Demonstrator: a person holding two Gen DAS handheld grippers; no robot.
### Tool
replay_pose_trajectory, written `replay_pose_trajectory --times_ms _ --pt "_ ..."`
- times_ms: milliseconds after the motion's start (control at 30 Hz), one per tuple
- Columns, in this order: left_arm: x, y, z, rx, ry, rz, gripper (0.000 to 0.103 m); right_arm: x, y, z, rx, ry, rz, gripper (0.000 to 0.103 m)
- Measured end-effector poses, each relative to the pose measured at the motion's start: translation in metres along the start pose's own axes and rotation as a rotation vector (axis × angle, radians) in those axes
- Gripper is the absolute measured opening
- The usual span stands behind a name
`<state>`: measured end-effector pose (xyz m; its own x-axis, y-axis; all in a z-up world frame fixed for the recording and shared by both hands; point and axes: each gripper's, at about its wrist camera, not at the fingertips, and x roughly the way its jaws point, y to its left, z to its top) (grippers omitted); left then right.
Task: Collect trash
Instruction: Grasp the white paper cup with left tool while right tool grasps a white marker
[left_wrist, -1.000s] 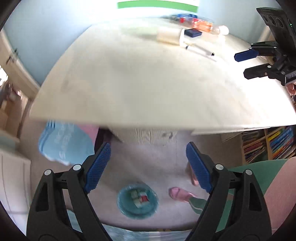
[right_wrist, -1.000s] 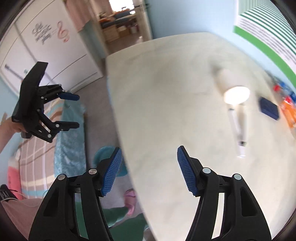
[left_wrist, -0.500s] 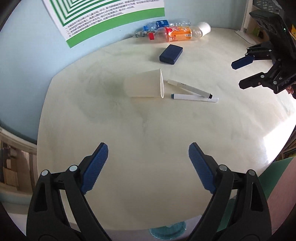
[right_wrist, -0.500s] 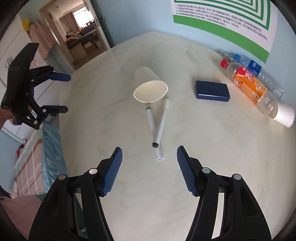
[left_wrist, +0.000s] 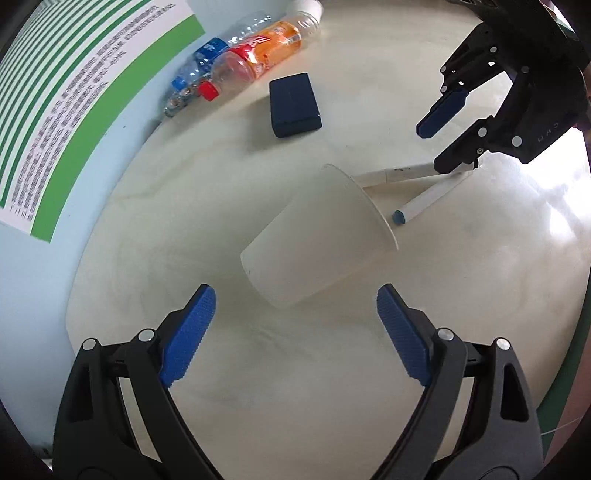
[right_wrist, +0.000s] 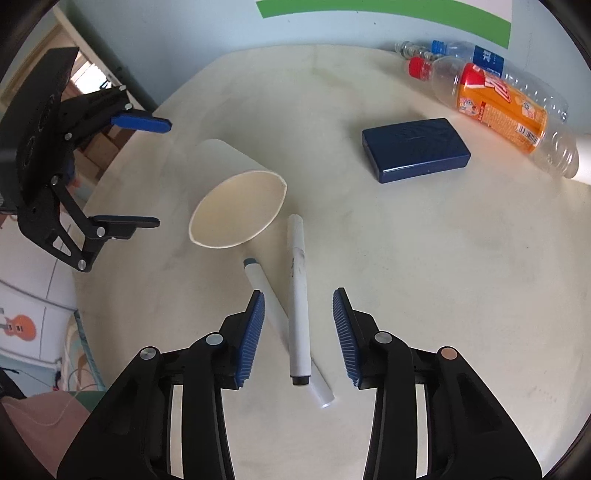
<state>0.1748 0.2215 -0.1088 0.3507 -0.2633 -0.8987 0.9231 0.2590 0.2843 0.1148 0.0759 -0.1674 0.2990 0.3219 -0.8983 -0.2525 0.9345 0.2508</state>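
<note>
Paper cup (left_wrist: 317, 236) lying on its side on the pale desk (left_wrist: 295, 387), mouth toward 2 crossed white markers (right_wrist: 295, 302). Left gripper (left_wrist: 295, 321), jaws wide apart and empty, hangs just short of the cup's base. Right gripper (right_wrist: 298, 325), jaws just narrowed but not touching, straddles the markers over their crossing. Behind: a dark blue box (right_wrist: 415, 149); an orange-labelled bottle (right_wrist: 495, 107) and a blue-capped clear bottle (left_wrist: 195, 74) lying against the wall.
</note>
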Motion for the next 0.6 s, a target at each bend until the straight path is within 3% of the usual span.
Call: replay_pose_trajectory --times_ms 100,233,333,467,600 --pt "0.018 0.004 0.009 0.082 -0.011 -0.028 0.087 0.014 0.004 0.003 0.011 0.015 -0.027 0.027" --pt "0.038 0.008 0.022 0.171 -0.024 -0.077 0.087 0.023 0.001 0.005 0.021 0.034 -0.057 0.023" --pt "0.053 0.012 0.029 0.200 -0.025 -0.128 0.086 0.023 -0.001 0.005 0.008 0.019 -0.058 0.016" --pt "0.066 0.017 0.037 0.185 -0.027 -0.233 0.059 0.021 -0.007 0.006 0.027 0.019 -0.052 0.014" --pt "0.067 0.019 0.046 0.153 -0.041 -0.234 0.058 0.014 -0.015 0.009 0.056 0.008 -0.042 0.014"
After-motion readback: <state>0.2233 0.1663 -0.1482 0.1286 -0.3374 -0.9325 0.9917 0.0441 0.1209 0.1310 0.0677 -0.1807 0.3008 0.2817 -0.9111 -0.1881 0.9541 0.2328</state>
